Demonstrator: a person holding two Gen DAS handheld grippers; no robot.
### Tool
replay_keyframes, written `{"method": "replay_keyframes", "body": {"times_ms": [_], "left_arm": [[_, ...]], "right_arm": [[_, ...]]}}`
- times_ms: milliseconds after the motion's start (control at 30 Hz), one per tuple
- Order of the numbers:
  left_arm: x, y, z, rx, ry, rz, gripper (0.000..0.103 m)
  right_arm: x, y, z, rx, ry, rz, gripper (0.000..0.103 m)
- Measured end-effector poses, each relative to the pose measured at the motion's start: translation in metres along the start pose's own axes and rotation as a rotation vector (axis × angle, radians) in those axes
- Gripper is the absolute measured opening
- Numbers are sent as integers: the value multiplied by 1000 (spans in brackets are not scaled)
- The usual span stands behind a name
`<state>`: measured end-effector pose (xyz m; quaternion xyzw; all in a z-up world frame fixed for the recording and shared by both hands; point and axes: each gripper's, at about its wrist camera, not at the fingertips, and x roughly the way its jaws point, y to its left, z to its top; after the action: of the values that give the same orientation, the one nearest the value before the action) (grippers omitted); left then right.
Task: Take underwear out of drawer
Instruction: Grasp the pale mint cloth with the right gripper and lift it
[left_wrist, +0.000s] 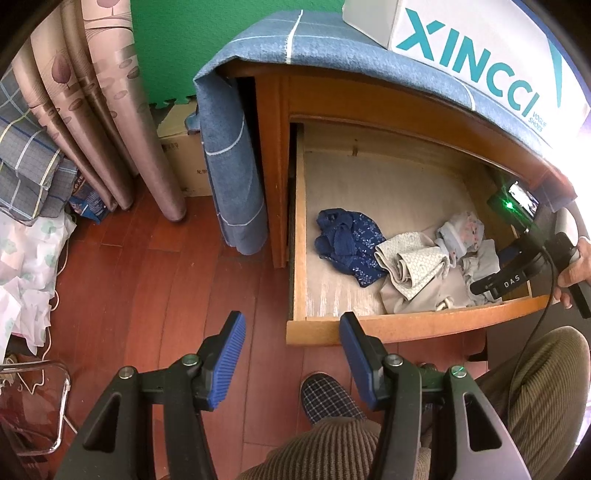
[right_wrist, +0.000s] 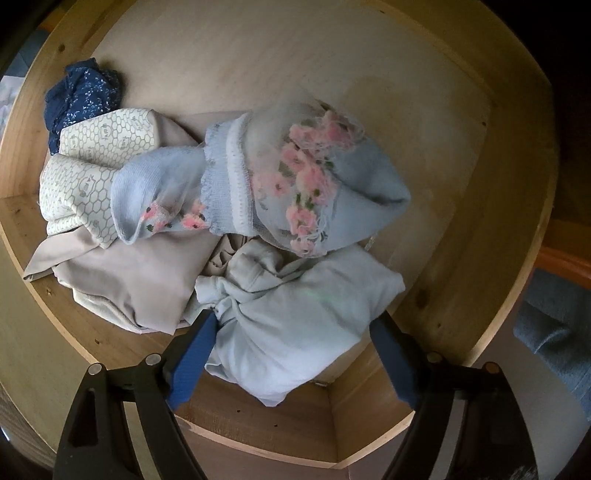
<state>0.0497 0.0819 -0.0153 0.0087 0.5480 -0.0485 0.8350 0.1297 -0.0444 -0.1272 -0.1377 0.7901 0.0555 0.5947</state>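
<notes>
The wooden drawer (left_wrist: 406, 325) stands pulled open with several pieces of underwear inside: a dark blue one (left_wrist: 349, 245), a white honeycomb-patterned one (left_wrist: 410, 258), a pale blue one with pink flowers (right_wrist: 295, 177), a beige one (right_wrist: 147, 280) and a plain pale blue one (right_wrist: 295, 325). My right gripper (right_wrist: 291, 325) is open inside the drawer, its blue fingers on either side of the plain pale blue piece; it also shows in the left wrist view (left_wrist: 509, 280). My left gripper (left_wrist: 291, 321) is open and empty above the floor in front of the drawer.
A blue cloth (left_wrist: 295, 44) and a white shoe box (left_wrist: 480, 55) lie on the cabinet top. Curtains (left_wrist: 103, 110), a cardboard box (left_wrist: 181, 158) and folded bedding (left_wrist: 26, 166) stand at the left. The person's knees (left_wrist: 535, 398) and slipper (left_wrist: 328, 398) are below.
</notes>
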Motion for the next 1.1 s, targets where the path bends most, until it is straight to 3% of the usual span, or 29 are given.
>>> {"method": "replay_keyframes", "body": {"times_ms": [100, 267, 667, 933, 1100], "left_arm": [[1, 0, 0, -2, 0, -1, 54], [1, 1, 0, -1, -1, 0, 54], [1, 0, 0, 3, -3, 4, 54], [0, 0, 1, 2, -3, 2, 54], [0, 0, 1, 1, -5, 5, 54]], "right_arm": [[-3, -1, -5, 7, -7, 46, 67], [-4, 0, -11, 18, -35, 54, 62], [-27, 5, -36, 66, -162, -18, 40], [-51, 17, -67, 119, -251, -40, 36], [-69, 14, -88, 167, -312, 6, 36]]}}
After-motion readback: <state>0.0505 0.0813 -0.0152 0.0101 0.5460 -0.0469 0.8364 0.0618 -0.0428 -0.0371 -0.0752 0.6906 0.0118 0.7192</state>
